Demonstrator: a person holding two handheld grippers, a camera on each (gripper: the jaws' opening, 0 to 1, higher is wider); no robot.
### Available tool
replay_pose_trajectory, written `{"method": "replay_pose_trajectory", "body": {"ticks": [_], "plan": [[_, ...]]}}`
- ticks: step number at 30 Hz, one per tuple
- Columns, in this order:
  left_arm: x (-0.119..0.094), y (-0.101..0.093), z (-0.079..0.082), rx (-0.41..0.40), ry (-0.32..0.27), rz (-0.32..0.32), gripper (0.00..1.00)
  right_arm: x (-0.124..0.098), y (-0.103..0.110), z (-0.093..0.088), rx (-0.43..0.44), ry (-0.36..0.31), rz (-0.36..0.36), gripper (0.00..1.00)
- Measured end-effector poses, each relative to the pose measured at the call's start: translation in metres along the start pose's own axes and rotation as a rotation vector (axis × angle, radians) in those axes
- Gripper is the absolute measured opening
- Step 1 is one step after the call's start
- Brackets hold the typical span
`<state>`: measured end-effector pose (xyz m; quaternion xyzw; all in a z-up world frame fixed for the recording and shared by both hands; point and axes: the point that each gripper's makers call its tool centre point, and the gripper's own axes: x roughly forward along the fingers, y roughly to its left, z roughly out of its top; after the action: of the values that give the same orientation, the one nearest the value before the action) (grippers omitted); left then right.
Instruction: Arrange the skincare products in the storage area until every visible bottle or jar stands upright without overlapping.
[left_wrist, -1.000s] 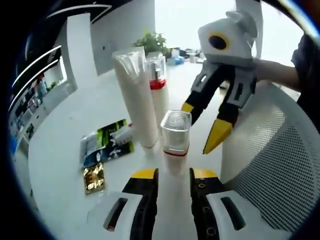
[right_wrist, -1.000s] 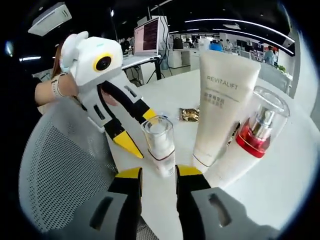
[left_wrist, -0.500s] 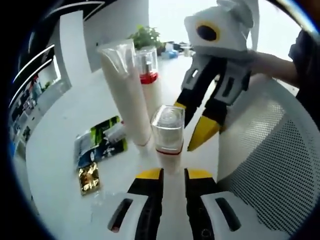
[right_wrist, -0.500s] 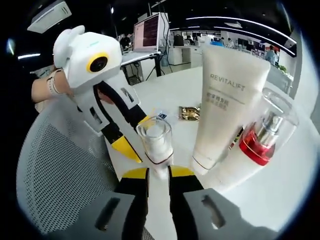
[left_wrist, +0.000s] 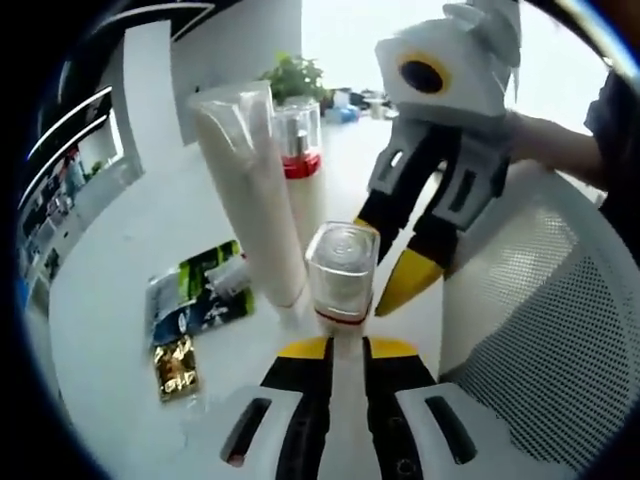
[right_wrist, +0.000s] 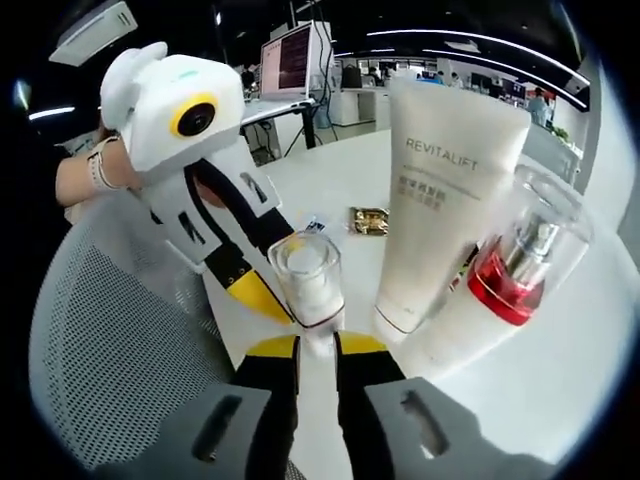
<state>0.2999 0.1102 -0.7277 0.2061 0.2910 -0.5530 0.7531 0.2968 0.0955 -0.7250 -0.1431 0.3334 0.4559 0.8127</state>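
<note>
White desk (left_wrist: 120, 260) surface carries the skincare products, with a small clear-capped bottle (left_wrist: 341, 275) standing upright just ahead of the left claw (left_wrist: 335, 348), whose yellow-tipped jaws are drawn in tight against the bottle's slim lower body. In the right gripper view the right claw (right_wrist: 316, 345) likewise pinches the same bottle (right_wrist: 305, 283) low down from the opposite side, so both claws grip it at once. Beyond the bottle in the left gripper view stands a tall white tube (left_wrist: 251, 195), cap down, and just behind it a red-collared pump bottle (left_wrist: 299, 165) under a clear cover; left of that claw lie flat sample sachets (left_wrist: 198, 298) and a gold sachet (left_wrist: 176, 365). The right gripper view alone reveals the tube's (right_wrist: 436, 195) "REVITALIFT" lettering and the pump bottle (right_wrist: 505, 275) to the claw's right. A mesh chair back (right_wrist: 110, 350) sits beside each claw.
</note>
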Motion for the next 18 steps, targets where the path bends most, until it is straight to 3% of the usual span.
{"method": "replay_pose_trajectory", "body": {"ticks": [4,13,18], "plan": [[0.008,0.001,0.007,0.023,0.002,0.001,0.09,-0.004,-0.005,-0.004,-0.012,0.009,-0.022,0.13],[0.030,-0.007,0.017,0.034,0.001,-0.037,0.07,-0.016,-0.023,-0.021,0.066,0.028,-0.078,0.13],[0.036,-0.009,0.022,0.034,-0.002,-0.045,0.07,-0.019,-0.029,-0.025,0.067,0.040,-0.092,0.13]]}}
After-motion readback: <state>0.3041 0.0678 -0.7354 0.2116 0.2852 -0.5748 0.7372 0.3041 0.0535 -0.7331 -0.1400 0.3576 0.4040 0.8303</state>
